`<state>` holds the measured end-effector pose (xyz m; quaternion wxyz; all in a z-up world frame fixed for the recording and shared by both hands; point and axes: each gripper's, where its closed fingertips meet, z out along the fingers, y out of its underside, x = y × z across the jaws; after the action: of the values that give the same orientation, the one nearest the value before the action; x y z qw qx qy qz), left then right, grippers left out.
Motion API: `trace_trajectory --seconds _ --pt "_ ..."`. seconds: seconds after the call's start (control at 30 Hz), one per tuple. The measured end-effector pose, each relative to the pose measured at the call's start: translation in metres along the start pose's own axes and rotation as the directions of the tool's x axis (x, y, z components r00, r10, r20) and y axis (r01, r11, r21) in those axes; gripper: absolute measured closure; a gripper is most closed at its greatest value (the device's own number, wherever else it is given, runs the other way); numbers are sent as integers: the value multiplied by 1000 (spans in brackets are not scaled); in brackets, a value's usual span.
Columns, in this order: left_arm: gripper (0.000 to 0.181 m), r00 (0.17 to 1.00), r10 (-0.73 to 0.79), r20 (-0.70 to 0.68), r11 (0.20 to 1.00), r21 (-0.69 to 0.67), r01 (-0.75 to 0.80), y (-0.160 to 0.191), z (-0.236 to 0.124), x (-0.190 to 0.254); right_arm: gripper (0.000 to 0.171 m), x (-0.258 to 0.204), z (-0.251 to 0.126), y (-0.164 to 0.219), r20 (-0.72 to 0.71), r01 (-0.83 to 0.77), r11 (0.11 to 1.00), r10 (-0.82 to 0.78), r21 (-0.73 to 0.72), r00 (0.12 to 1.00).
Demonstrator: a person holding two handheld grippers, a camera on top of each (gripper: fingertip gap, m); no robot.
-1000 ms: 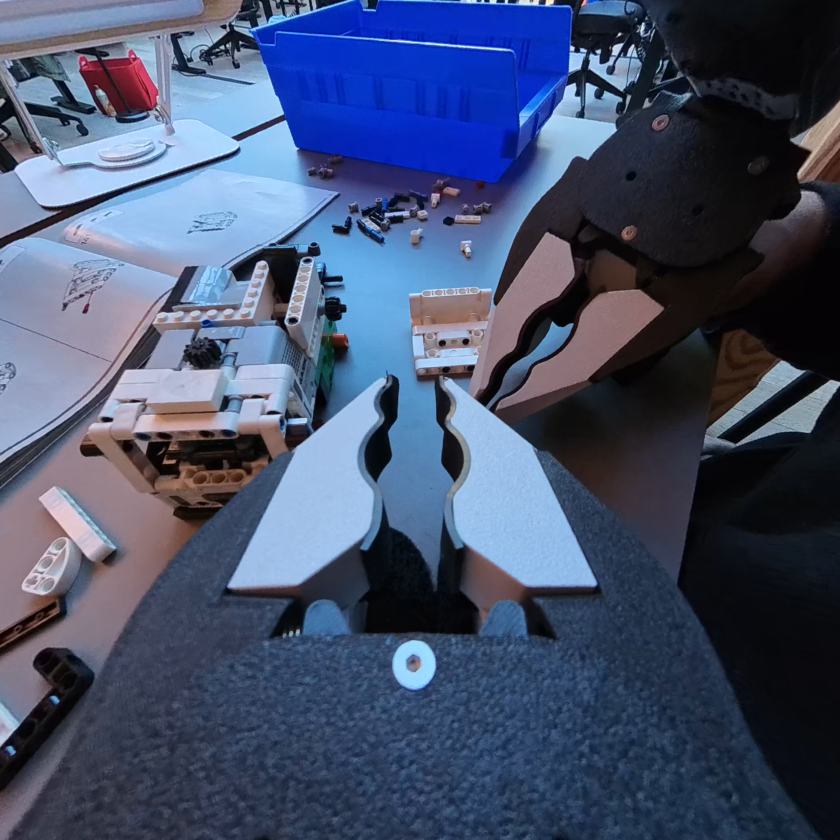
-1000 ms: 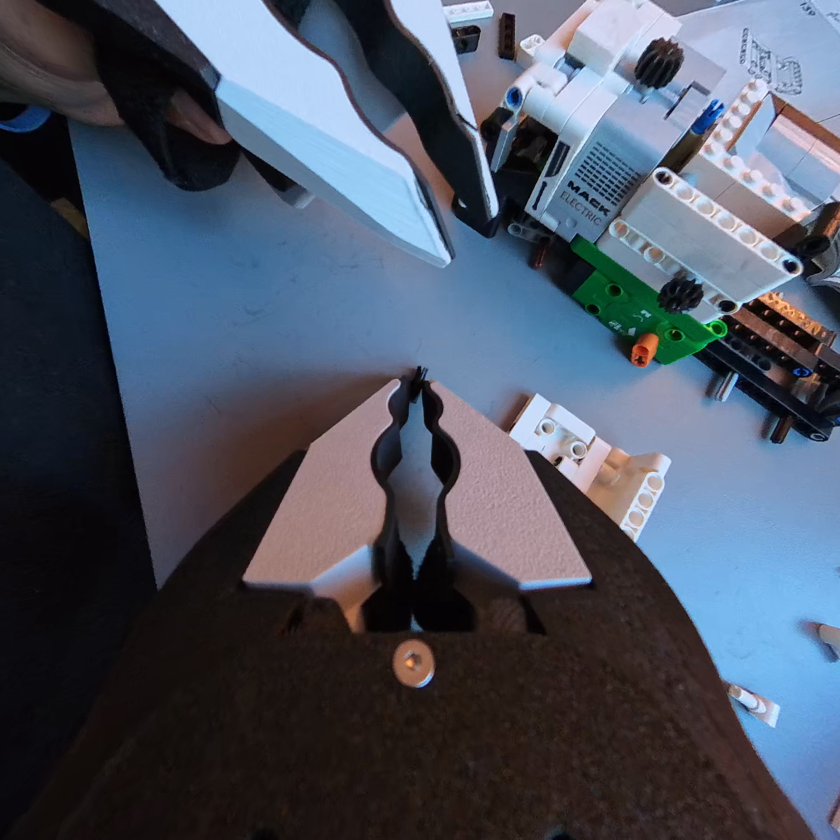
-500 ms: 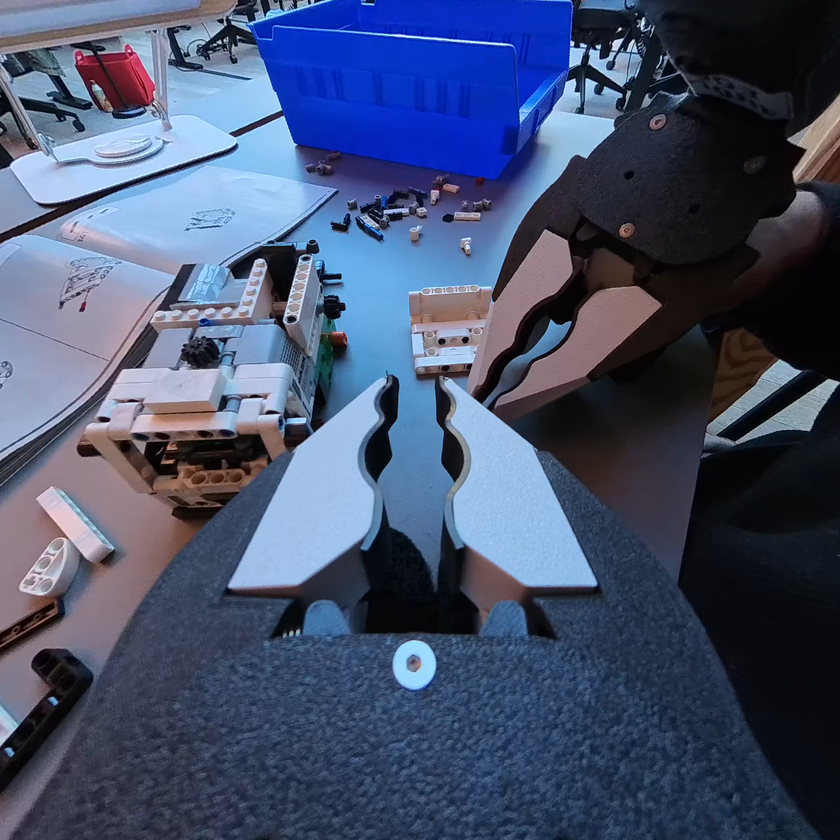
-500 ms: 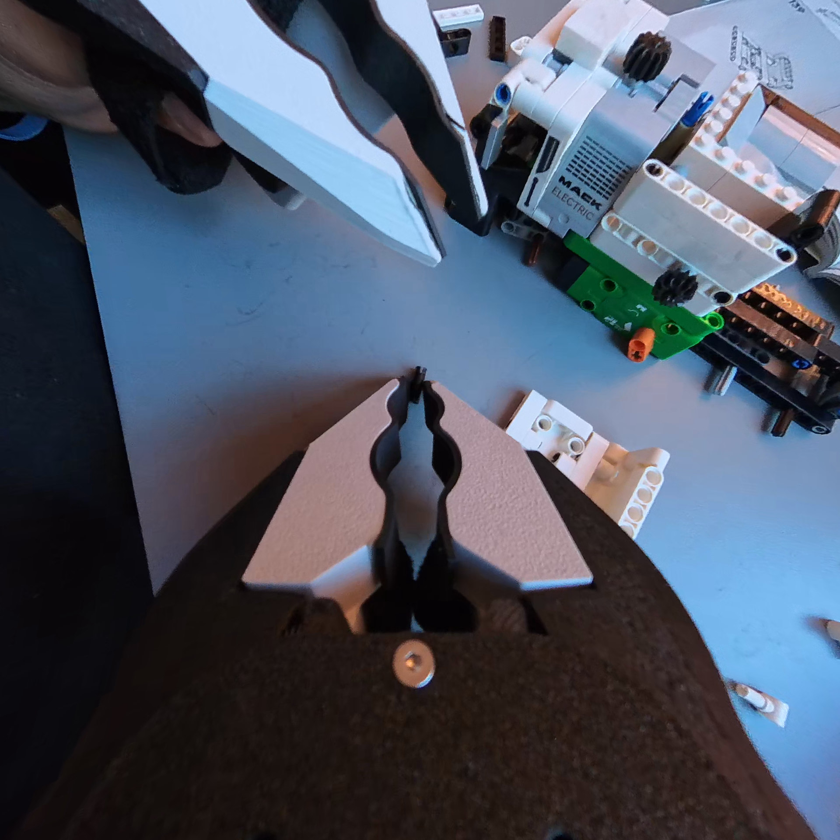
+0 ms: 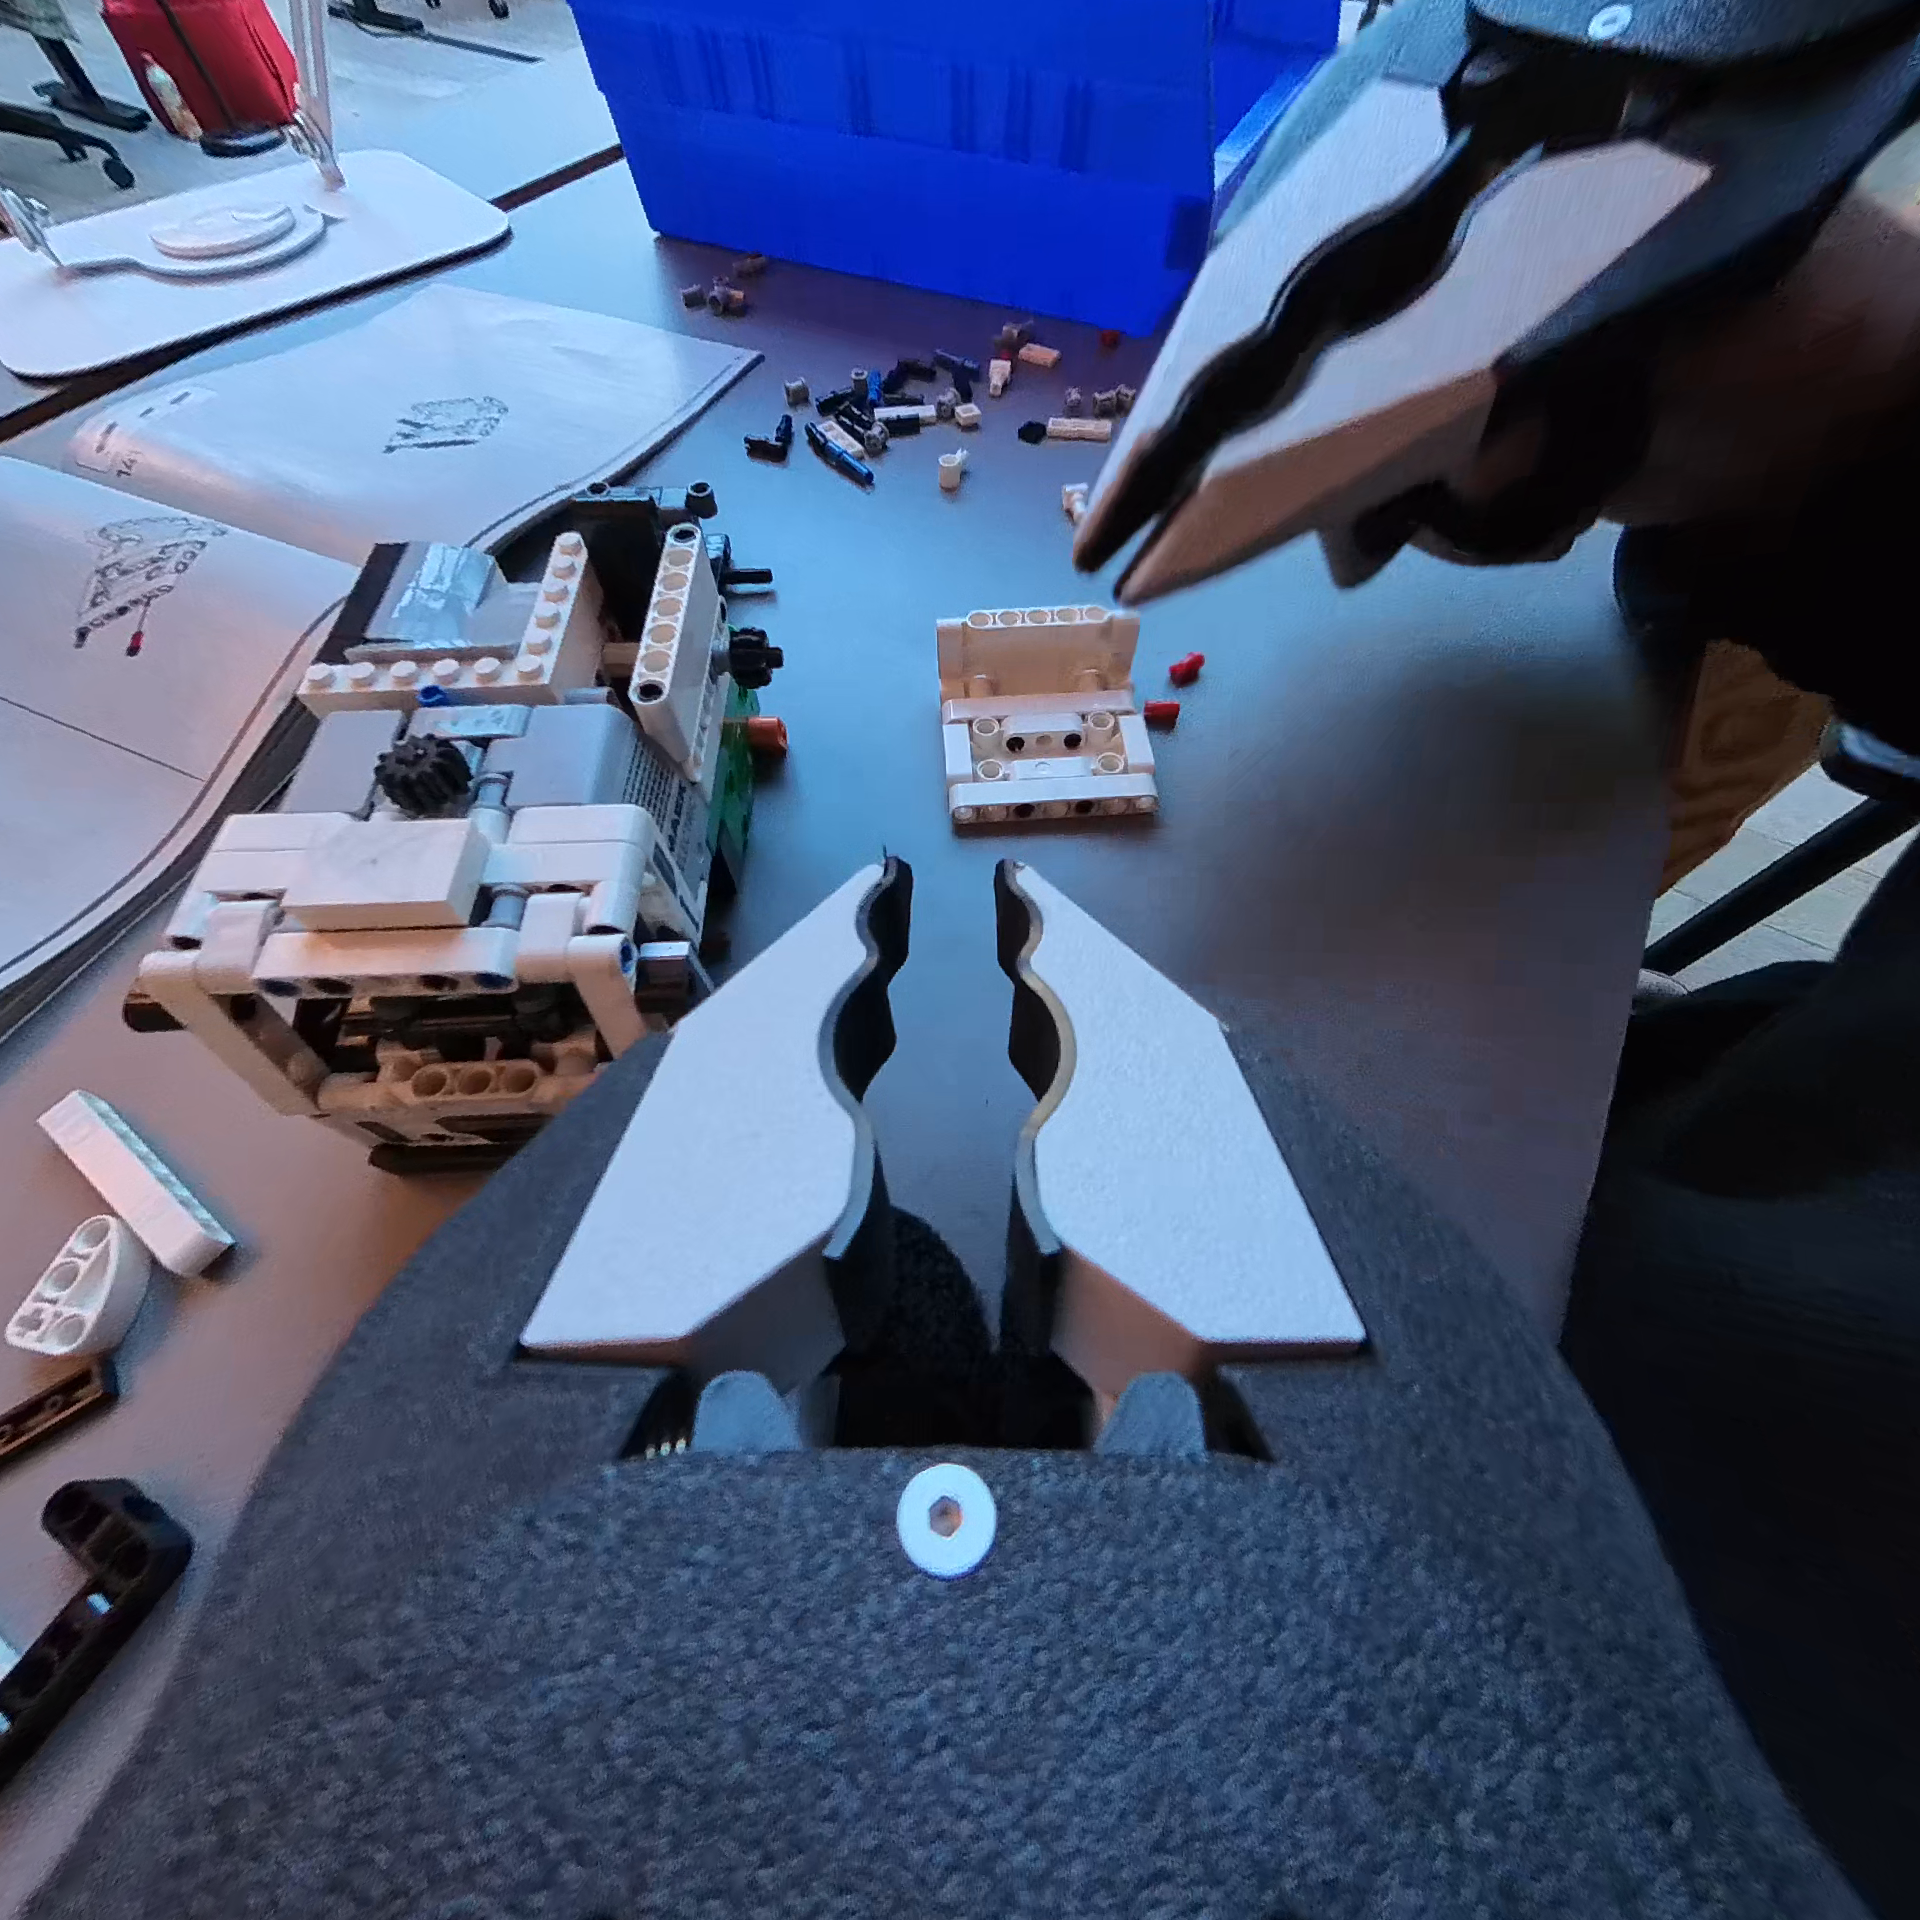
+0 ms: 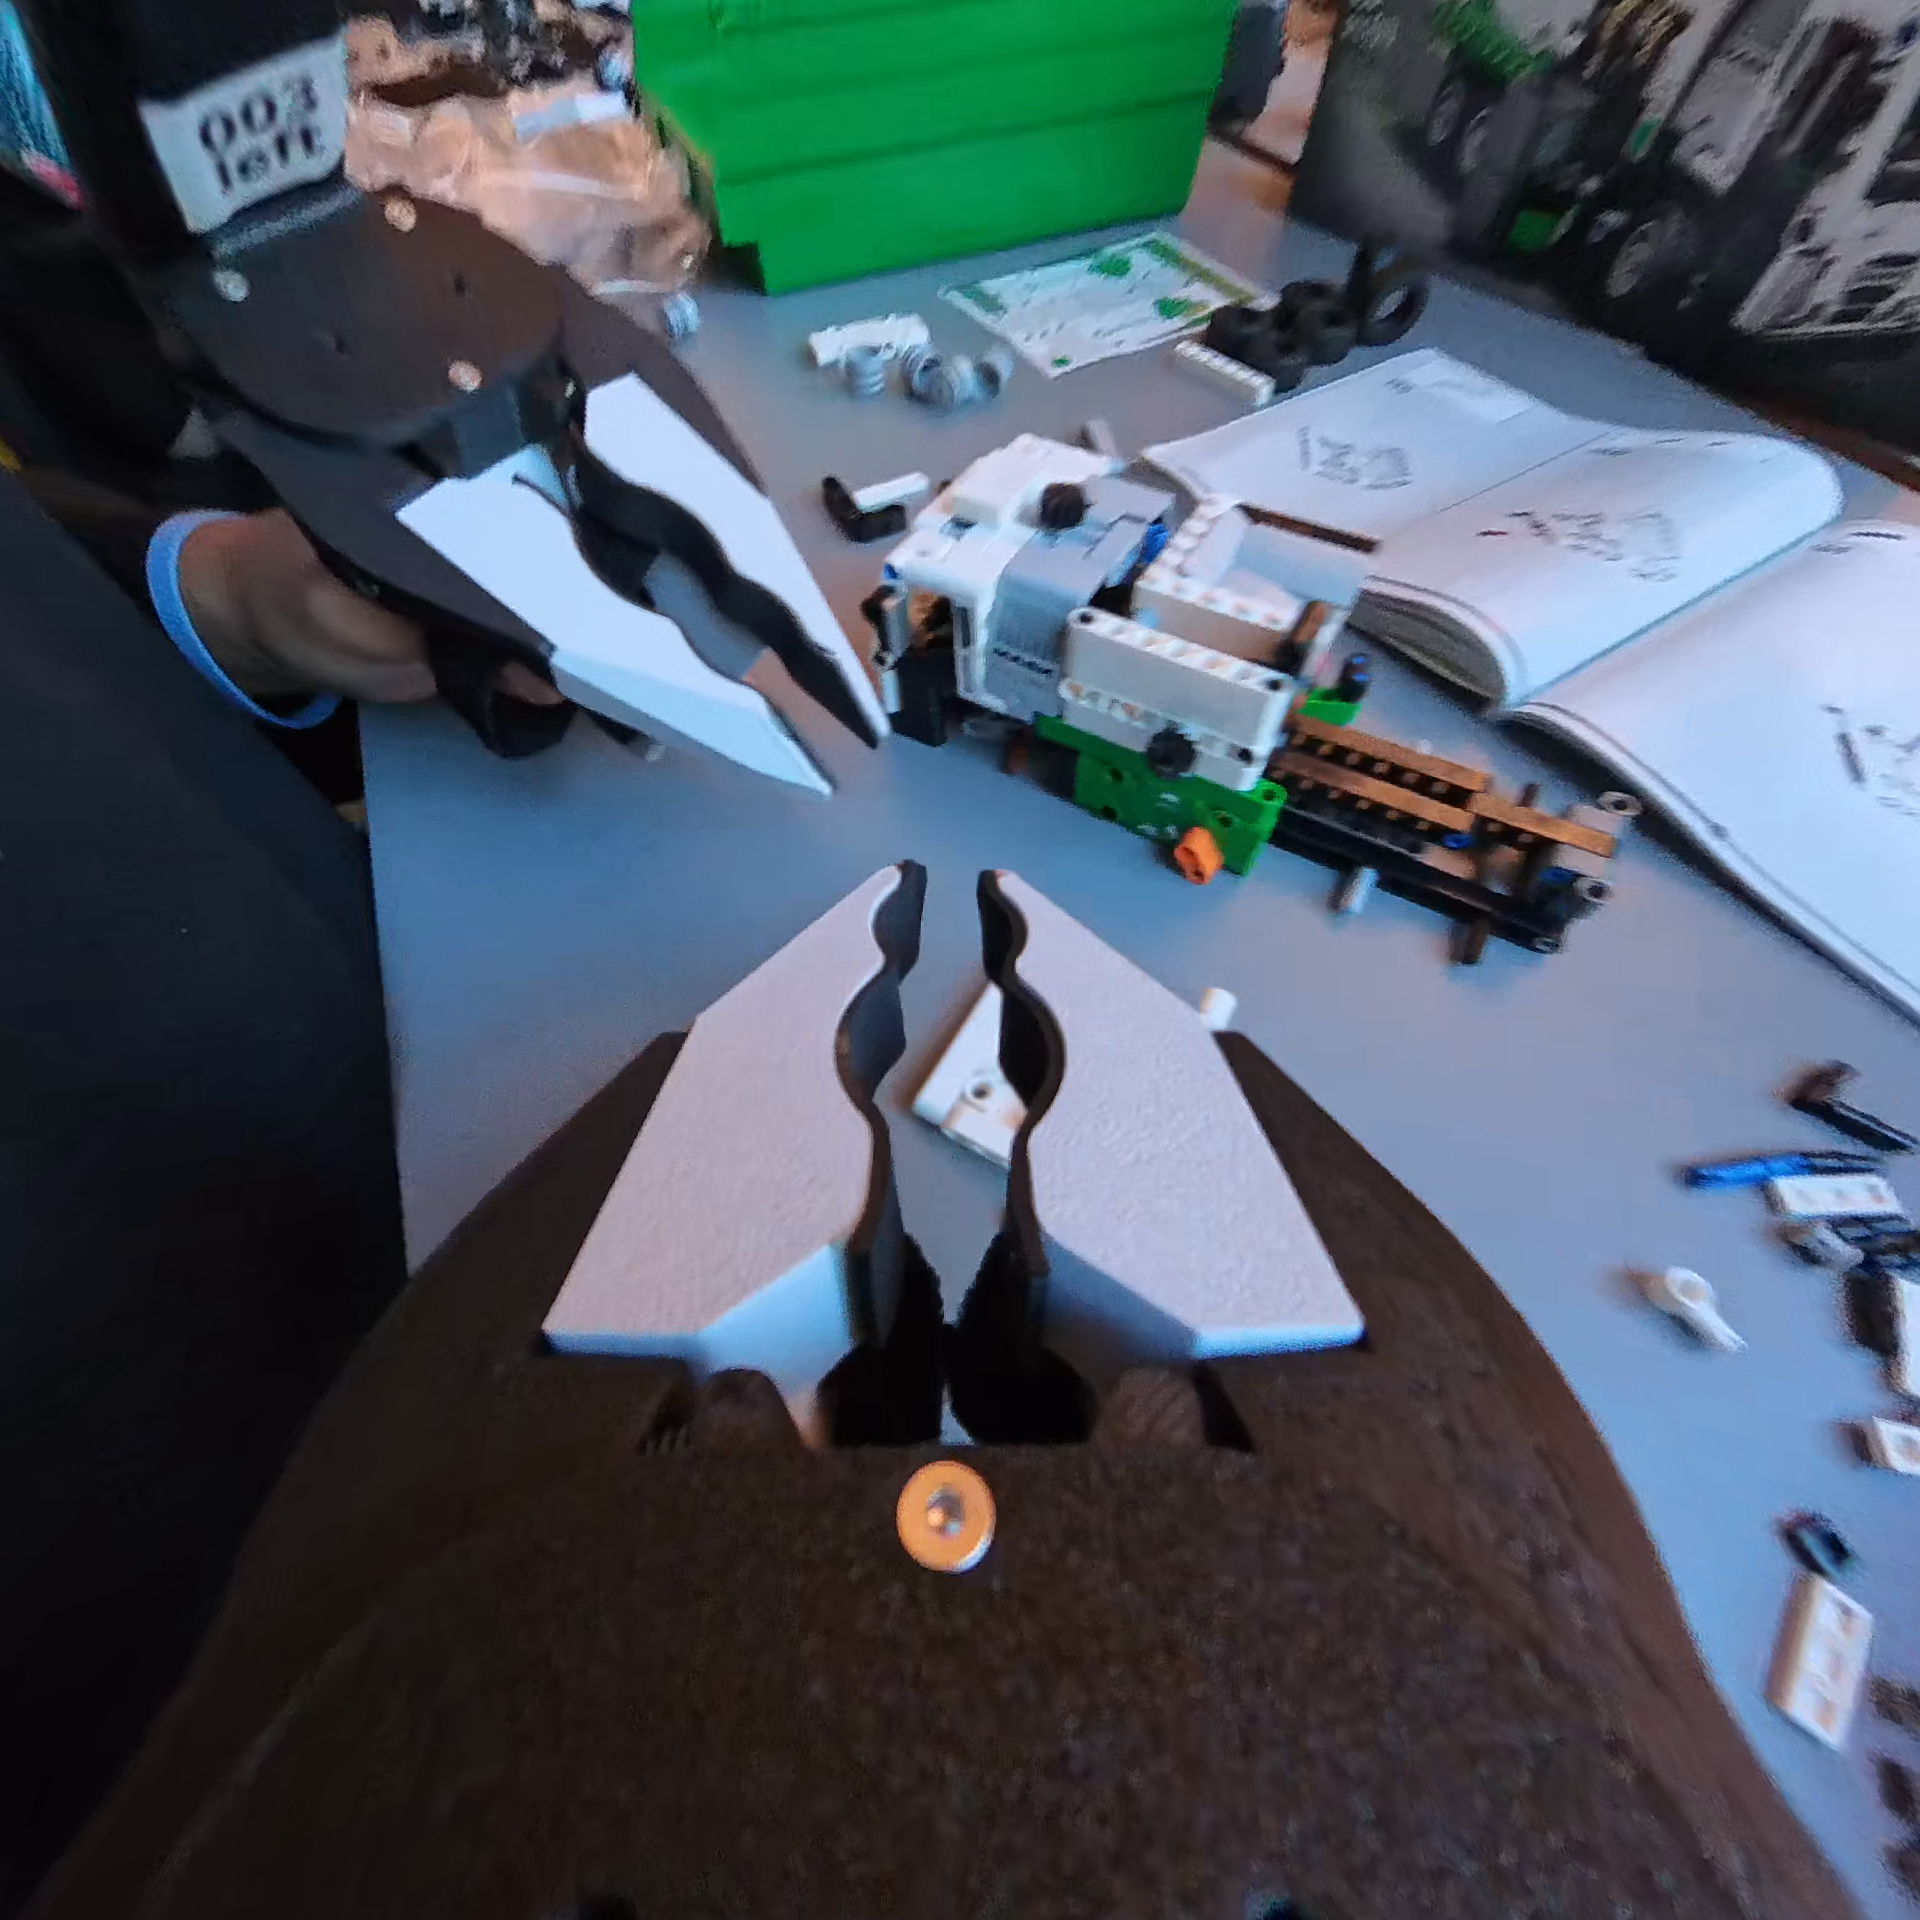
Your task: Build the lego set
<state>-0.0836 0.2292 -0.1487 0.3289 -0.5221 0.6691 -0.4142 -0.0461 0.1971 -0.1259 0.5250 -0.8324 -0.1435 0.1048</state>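
Sat at nine o'clock on the table [image 5: 1351, 935], the half-built truck [image 5: 447, 831], kept close for adding bits. Lay at twelve o'clock, the small white frame [image 5: 1044, 717], likely next. Hung spread and empty, left gripper [image 5: 948, 883]. Hovered slightly parted, maybe empty, right gripper [image 6: 951, 883].

Bare table [image 5: 862, 644] lies between the truck build [image 5: 468, 831] and the white frame piece [image 5: 1044, 717], a passable lane.
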Motion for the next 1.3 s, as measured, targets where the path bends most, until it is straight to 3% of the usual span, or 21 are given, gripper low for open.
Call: trace_trajectory --seconds 0.2,0.33,0.53,0.9,1.3 --pt "166 999 -27 20 1000 -7 27 1 1 -5 162 45 -26 4 -99 -62 997 65 36 993" --pt "166 998 -47 41 999 -7 48 1 1 -10 162 58 -26 11 -92 -117 993 120 34 989" --pt "167 997 -75 27 997 -3 75 1 0 -11 162 63 -18 12 -39 -186 982 188 41 981" --pt "166 993 -107 -47 994 -11 107 1 1 -5 162 72 -13 19 -63 -209 978 210 27 976" --pt "166 995 -94 -40 994 46 95 -6 -5 -6 162 57 -20 16 -86 -166 986 165 1 983"
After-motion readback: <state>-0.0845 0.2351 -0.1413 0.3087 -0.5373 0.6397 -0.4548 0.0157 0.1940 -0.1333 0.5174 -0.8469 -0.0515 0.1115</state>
